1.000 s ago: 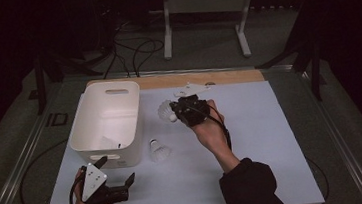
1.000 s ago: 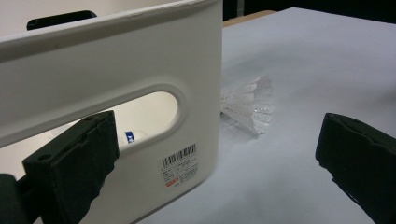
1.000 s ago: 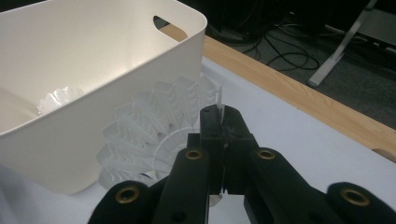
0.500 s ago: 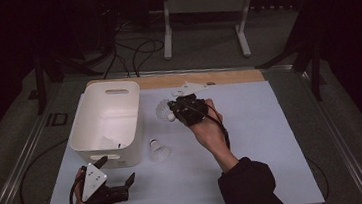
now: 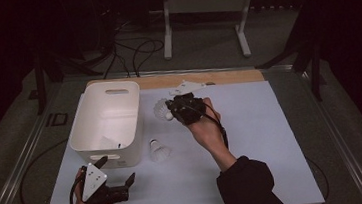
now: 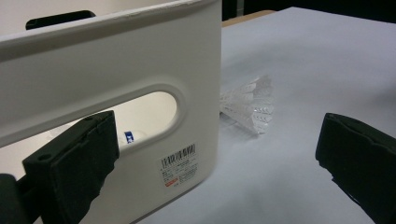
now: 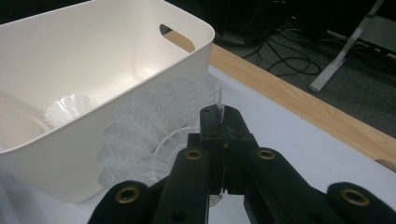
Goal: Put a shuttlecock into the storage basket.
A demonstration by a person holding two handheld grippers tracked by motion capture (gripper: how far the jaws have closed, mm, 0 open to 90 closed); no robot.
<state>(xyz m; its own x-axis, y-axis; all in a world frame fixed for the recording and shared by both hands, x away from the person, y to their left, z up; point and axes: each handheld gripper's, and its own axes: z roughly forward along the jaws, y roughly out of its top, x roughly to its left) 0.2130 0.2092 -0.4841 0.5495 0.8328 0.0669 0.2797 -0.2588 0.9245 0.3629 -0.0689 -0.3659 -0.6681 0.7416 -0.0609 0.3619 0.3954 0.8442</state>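
Shuttlecock (image 7: 154,126) skirt pinched between right jaws, beside bin (image 7: 70,56)

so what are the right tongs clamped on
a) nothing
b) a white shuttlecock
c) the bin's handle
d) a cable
b: in the right gripper view the right tongs are shut on the skirt rim of a white shuttlecock, just beside the white bin.

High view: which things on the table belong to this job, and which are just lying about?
In the job:
- shuttlecock pinched in right tool
- white bin
- second shuttlecock beside the bin

Lying about:
- white part at the table's far edge
- floor cables
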